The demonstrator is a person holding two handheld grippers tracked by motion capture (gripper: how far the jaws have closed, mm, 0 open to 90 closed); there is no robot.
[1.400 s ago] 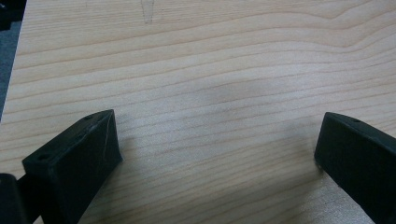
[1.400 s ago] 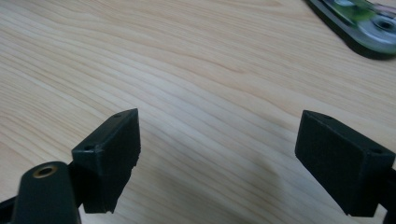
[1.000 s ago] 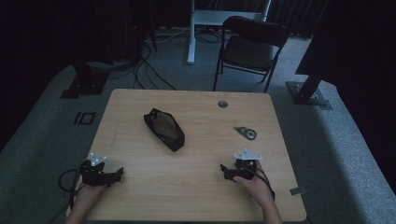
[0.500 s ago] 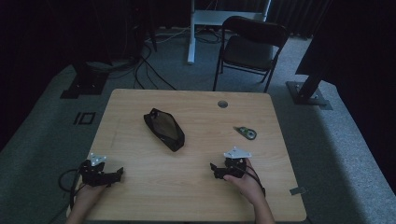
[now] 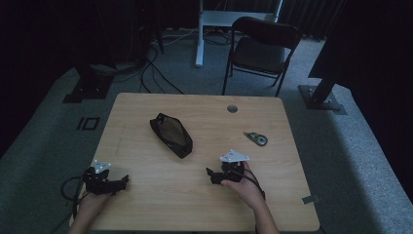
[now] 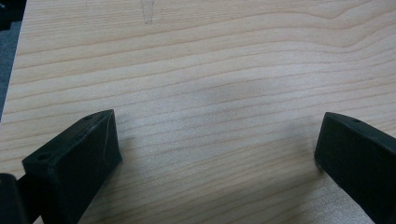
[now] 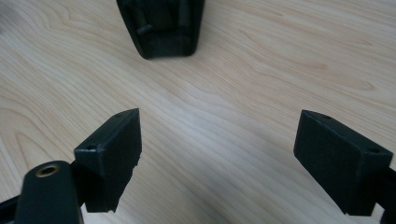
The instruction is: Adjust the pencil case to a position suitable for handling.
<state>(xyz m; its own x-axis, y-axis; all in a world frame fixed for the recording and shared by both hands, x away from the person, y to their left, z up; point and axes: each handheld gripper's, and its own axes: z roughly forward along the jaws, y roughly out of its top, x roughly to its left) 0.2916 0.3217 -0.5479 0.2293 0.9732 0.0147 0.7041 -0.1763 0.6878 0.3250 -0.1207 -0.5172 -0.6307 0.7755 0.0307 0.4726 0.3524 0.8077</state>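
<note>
2 tools wide open, empty, right tool (image 5: 214,175) near black pouch (image 5: 171,134), tape dispenser (image 5: 256,139) well apart

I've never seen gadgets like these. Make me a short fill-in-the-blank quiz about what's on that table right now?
1. The black pouch lies on a table made of ____.
2. The jaws of the right gripper stand ____, with nothing between them.
3. The right gripper points toward the black ____.
4. The small green-and-grey tape dispenser lies nearer the ____ gripper than the left gripper.

Missing words: wood; open; pouch; right
</note>
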